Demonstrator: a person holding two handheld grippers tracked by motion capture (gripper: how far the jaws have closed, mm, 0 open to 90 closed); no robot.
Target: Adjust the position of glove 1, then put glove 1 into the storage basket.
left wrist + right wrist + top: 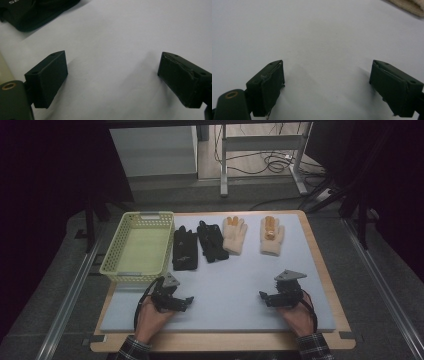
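Two black gloves point(185, 248) point(212, 241) lie side by side on the pale blue mat point(230, 285), right of a yellow-green basket point(138, 248). Further right lie two cream gloves point(235, 234) point(271, 235) with orange fingertips. My left gripper point(187, 301) rests low on the mat near its front left, jaws wide apart and nothing between them. My right gripper point(263, 296) sits at the front right, likewise open and empty. In the left gripper view a black glove point(32, 12) shows at the top left beyond the gripper point(112, 75). A cream glove's edge point(409, 6) crosses the right gripper view's top right corner, past the gripper point(327, 82).
The basket stands empty at the mat's back left. The mat lies on a wooden board point(325, 270) with metal rails point(70, 295) along both sides. A table frame and cables point(265, 162) sit on the floor behind.
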